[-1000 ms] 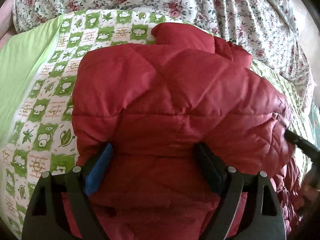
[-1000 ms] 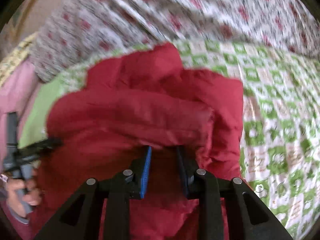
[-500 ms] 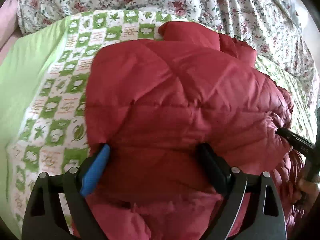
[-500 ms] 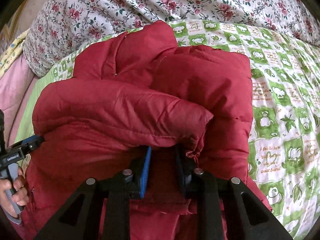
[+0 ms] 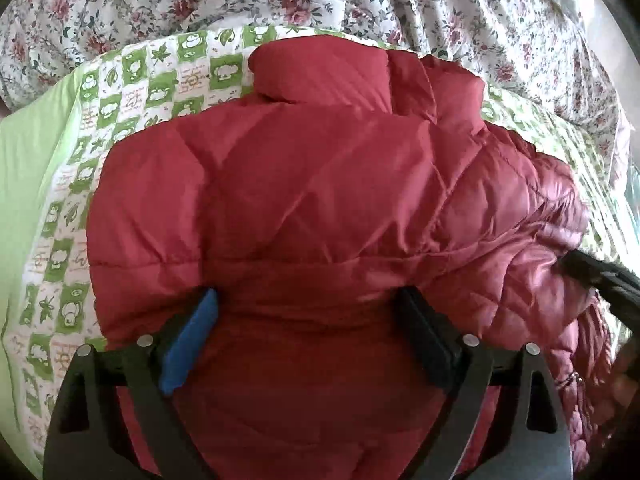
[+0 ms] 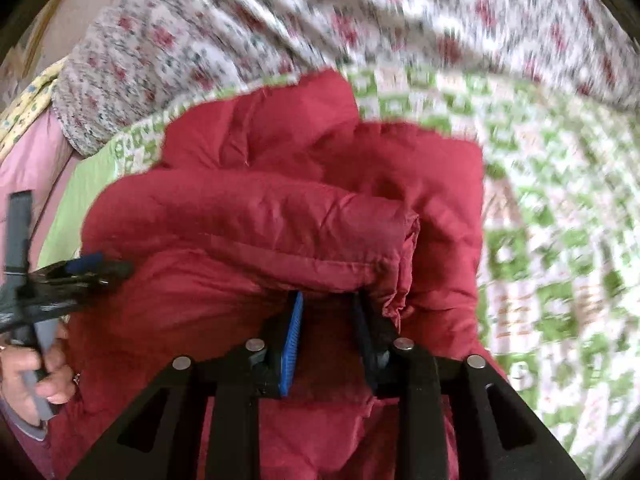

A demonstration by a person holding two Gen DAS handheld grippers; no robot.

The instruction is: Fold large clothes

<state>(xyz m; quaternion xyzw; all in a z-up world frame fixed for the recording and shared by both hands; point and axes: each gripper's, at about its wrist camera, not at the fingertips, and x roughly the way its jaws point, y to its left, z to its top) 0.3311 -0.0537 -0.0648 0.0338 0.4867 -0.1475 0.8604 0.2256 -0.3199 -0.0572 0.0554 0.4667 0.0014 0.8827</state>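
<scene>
Your left gripper (image 5: 308, 320) stands wide, its jaws having just eased further apart across the near fold of the puffy dark-red quilted jacket (image 5: 320, 208), which lies bundled on the green-and-white checked quilt (image 5: 132, 92), collar toward twelve o'clock. Your right gripper (image 6: 328, 312), jaws just loosened, straddles a narrow pinch of the hem at six o'clock; whether its pads bite, I cannot tell. Press the puff flat before letting go, or it'll likely spring open.

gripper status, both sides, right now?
Left gripper: fingers spread wide around a thick bunch of the red puffer jacket, just opening further.
Right gripper: fingers narrow, red jacket fabric between them, just opening; grip uncertain.
</scene>
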